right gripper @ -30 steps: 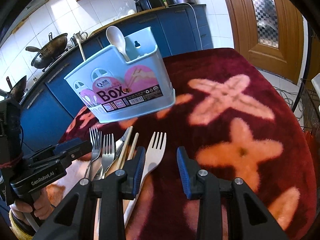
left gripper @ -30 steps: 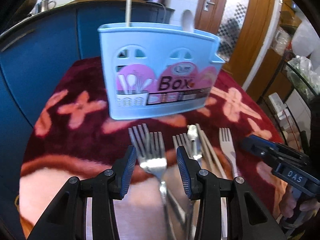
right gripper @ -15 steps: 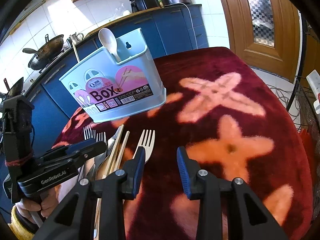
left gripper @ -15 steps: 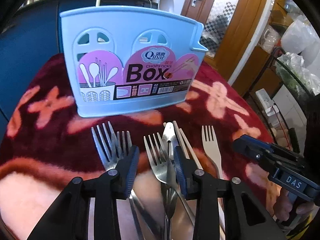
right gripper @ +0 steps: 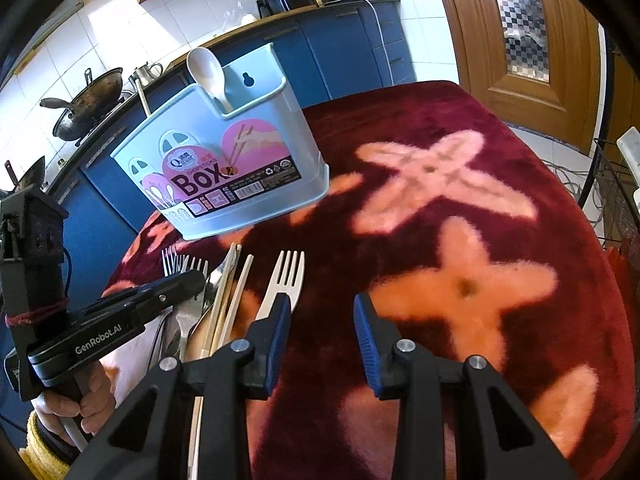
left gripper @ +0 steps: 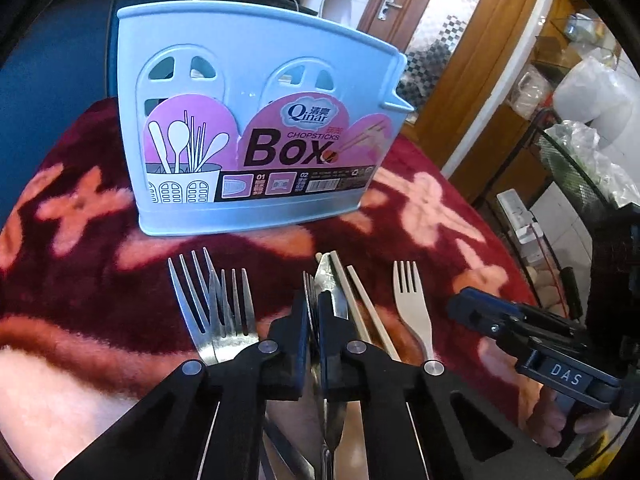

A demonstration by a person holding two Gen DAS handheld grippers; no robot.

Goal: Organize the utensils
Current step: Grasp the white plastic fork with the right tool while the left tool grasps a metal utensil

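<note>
Left hand-held gripper [left gripper: 314, 316] is pinched onto a metal fork [left gripper: 310, 292] on the table [right gripper: 460, 240], right hand-held gripper [right gripper: 322, 320] hangs wide open, and only a spoon [right gripper: 206, 70] and chopstick sit in the box [left gripper: 256, 132], so most's left

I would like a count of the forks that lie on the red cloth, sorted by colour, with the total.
Silver metal forks: 3, one of them between the left tongs
Pale cream fork: 1
Total: 4
</note>
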